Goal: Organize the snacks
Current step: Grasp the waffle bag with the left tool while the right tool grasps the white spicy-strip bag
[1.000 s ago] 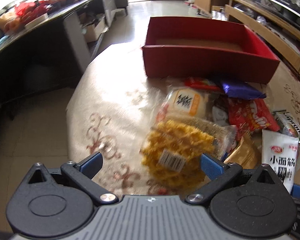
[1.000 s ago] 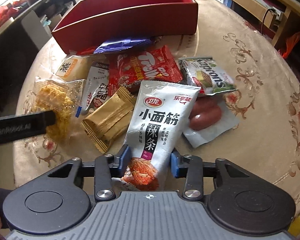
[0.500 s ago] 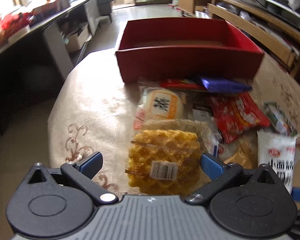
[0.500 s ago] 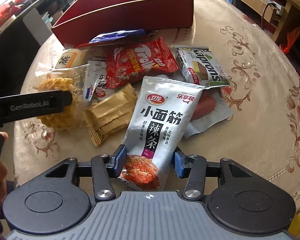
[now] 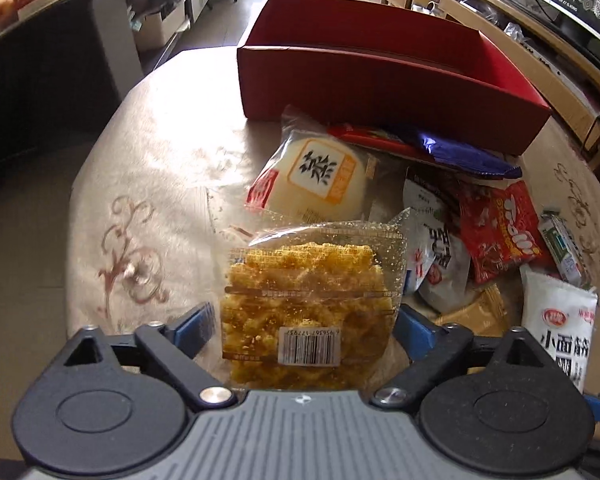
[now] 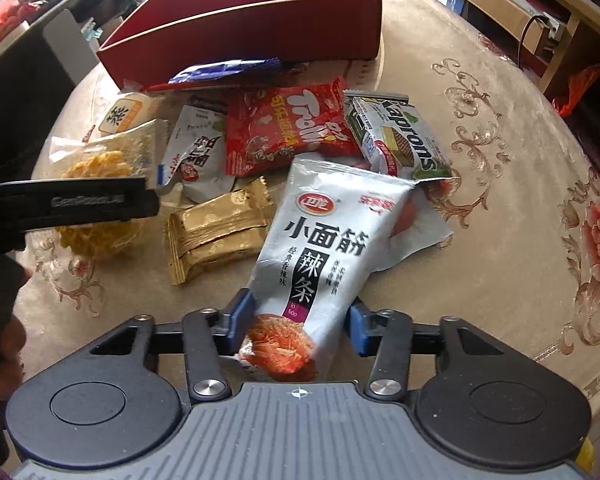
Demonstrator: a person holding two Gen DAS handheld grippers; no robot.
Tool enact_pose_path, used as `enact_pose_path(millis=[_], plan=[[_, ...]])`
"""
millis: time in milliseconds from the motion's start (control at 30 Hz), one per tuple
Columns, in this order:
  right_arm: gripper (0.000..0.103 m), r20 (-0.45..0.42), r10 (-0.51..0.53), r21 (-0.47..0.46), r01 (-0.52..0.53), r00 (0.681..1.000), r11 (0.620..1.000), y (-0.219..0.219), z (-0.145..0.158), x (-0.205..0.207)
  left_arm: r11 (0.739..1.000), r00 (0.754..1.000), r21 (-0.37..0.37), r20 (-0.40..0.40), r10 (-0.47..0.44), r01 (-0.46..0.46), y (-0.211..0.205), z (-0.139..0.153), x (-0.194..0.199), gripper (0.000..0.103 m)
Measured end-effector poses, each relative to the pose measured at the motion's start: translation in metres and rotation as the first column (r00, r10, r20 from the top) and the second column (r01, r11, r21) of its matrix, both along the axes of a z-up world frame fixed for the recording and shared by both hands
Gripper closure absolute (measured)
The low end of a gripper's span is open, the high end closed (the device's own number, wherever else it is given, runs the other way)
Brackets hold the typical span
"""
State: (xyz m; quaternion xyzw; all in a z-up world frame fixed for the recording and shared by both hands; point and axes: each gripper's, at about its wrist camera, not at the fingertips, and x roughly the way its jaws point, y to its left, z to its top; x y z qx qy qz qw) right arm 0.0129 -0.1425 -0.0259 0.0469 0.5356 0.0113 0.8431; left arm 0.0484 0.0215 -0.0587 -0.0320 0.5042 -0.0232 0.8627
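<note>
A clear pack of yellow crispy snack (image 5: 308, 280) lies on the beige tablecloth, between the blue pads of my left gripper (image 5: 306, 330). Its jaws are closing; the right pad touches the wrapper, the left pad stands just off it. In the right wrist view one black finger (image 6: 88, 202) of that gripper crosses the same yellow pack (image 6: 100, 160). My right gripper (image 6: 299, 324) is closing its jaws on the bottom of a white spicy-strip pouch (image 6: 324, 240), and the pads press its sides. The open red box (image 5: 380, 80) stands behind the pile.
Between the box and the grippers lie a round cake pack (image 5: 320, 176), a purple wrapper (image 5: 460, 152), a red Trolli bag (image 6: 288, 124), a Kaprons wafer (image 6: 400, 136), a gold pack (image 6: 220, 228) and a sausage pack (image 6: 416, 236). A hand (image 6: 4, 340) shows at left.
The left jaws have narrowed around the yellow pack, which now sits centred between them. The right jaws loosened briefly, then closed again; the white pouch now tilts right.
</note>
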Motion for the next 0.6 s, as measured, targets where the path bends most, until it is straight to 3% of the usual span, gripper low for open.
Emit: enact_pose_path(millis=[267, 400, 500, 600], plan=[[0.069, 0.015, 0.013, -0.009, -0.013, 1.0, 1.0, -0.006, 0.011, -0.019, 0.999, 0.998, -0.04, -0.066, 0.007, -0.01, 0.019, -0.002, -0.027, 0.021], [0.07, 0.017, -0.006, -0.01, 0.006, 1.0, 1.0, -0.013, 0.011, -0.026, 0.999, 0.997, -0.04, -0.076, -0.013, 0.01, 0.016, -0.001, -0.034, 0.021], [0.068, -0.003, -0.032, 0.008, 0.032, 0.999, 0.999, -0.019, 0.007, -0.026, 1.0, 0.997, -0.018, -0.071, -0.025, 0.024, 0.012, -0.002, -0.036, 0.02], [0.046, -0.018, -0.055, -0.011, 0.055, 0.998, 0.998, -0.018, 0.004, -0.022, 1.0, 0.997, -0.008, -0.066, -0.024, 0.024, 0.01, -0.003, -0.035, 0.015]])
